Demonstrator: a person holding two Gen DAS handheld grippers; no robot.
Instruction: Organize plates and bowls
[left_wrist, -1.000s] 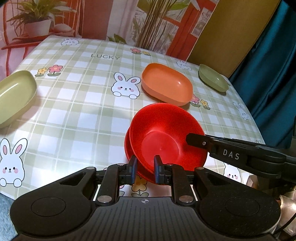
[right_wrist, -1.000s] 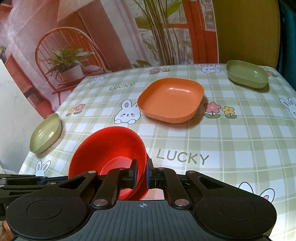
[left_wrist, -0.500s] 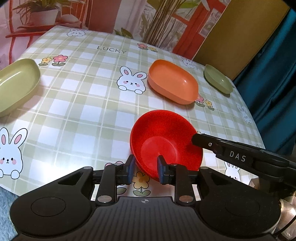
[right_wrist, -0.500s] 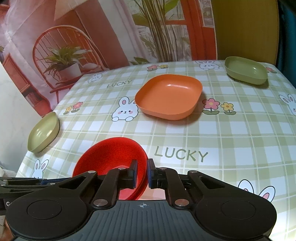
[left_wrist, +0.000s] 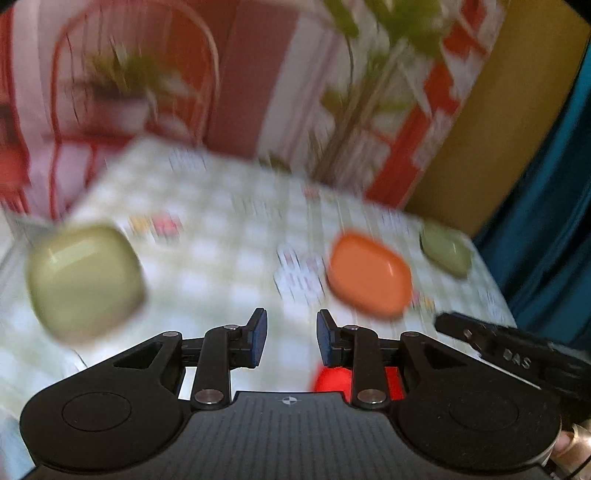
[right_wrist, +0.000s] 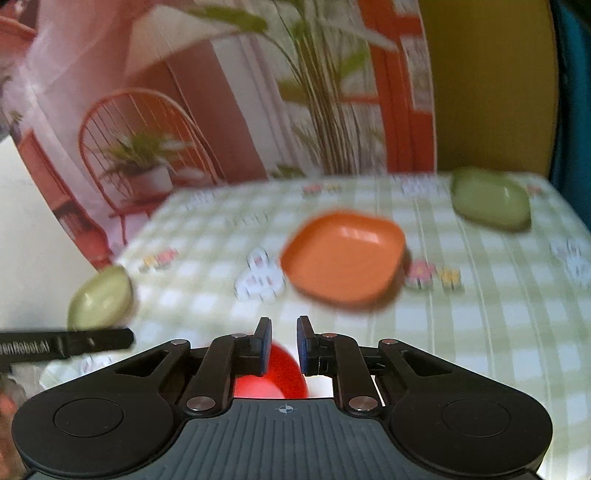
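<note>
Left tongs (left_wrist: 289, 338) agape, empty; right tongs (right_wrist: 284, 343) parting, empty. Checked-cloth table (right_wrist: 480, 314): orange square plastic plate (right_wrist: 341, 256) centre, red round bowls (right_wrist: 271, 380) released below tongs. Next likely: green dishes (left_wrist: 83, 280).

Staged home dining set: table w/ checked bunny cloth (right_wrist: 480, 314), dishes (right_wrist: 343, 254), printed backdrop (right_wrist: 155, 122) of chair & plants, teal curtain (left_wrist: 546, 221).

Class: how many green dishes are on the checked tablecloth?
2. One green dish sits at the far right corner; the other green dish lies at the left edge. More may be hidden behind the grippers.
</note>
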